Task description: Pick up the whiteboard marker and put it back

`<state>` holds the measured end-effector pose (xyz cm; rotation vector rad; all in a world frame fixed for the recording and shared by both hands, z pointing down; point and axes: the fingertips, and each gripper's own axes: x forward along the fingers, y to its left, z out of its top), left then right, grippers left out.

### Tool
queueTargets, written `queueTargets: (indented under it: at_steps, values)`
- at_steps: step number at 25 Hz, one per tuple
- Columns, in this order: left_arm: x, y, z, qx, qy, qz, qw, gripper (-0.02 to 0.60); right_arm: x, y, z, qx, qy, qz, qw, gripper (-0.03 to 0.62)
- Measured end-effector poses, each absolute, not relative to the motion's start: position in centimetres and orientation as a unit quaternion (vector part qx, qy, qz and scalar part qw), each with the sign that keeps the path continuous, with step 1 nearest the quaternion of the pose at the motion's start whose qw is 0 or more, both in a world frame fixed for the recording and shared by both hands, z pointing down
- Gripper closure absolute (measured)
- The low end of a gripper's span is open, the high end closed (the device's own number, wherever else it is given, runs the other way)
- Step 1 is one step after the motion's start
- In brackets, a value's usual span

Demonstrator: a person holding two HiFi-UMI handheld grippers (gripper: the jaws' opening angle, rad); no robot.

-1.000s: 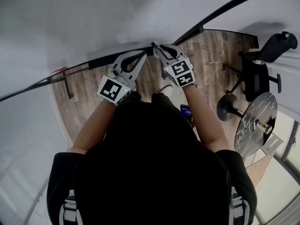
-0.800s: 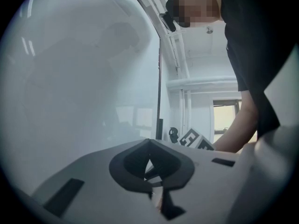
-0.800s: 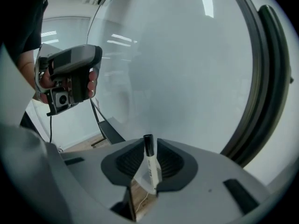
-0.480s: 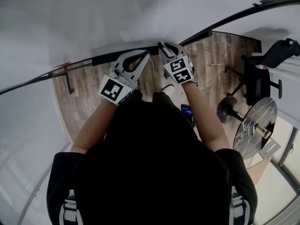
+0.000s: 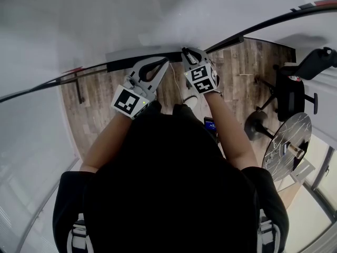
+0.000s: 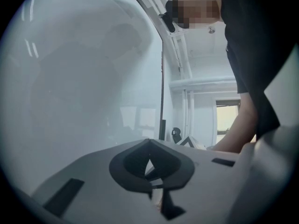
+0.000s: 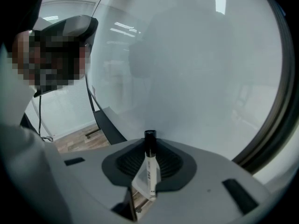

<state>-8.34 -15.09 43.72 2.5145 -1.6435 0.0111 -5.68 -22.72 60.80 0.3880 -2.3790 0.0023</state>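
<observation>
The whiteboard marker (image 7: pixel 149 164), white with a black cap, stands lengthwise between the pads of my right gripper (image 7: pixel 148 143), cap pointing away. The jaws are closing on it and the pads grip it. In the head view my right gripper (image 5: pixel 186 52) points down at the dark ledge (image 5: pixel 131 63) along the bottom of the whiteboard (image 5: pixel 105 20); the marker is hidden there. Beside it, my left gripper (image 5: pixel 165 63) also reaches to the ledge. Its jaws meet at the tips with nothing between them (image 6: pixel 149 143).
The whiteboard (image 7: pixel 196 64) fills the space ahead. A black office chair (image 5: pixel 295 86) and a round table (image 5: pixel 287 141) stand to the right on the wood floor (image 5: pixel 95 115). A white cable (image 5: pixel 176 86) hangs below the ledge.
My right gripper has dipped slightly toward the ledge. The left gripper has stayed where it was.
</observation>
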Motion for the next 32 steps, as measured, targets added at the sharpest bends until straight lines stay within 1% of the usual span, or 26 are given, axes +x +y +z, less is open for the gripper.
queueTargets:
  at_steps: [9,16,25,32]
  values:
    - [-8.8,-15.1,42.8,0.833,-0.55,0.007,0.063,0.578,-5.5,-22.6,59.8,0.154,-0.926,0.01,0.345,0.528]
    - [-8.4,-15.3,42.9,0.837,-0.545,0.007,0.059,0.578,-4.9,-22.9,58.5,0.162,-0.933,0.026,0.321,0.528]
    - [-7.9,-15.3,42.4,0.841,-0.538,0.009,0.047,0.578,-4.2,-23.0,55.1,0.175,-0.944,0.026,0.278,0.528]
    - [-7.2,-15.5,40.9,0.846,-0.531,0.023,0.032,0.578,-3.1,-22.3,49.2,0.177,-0.959,0.014,0.223,0.528]
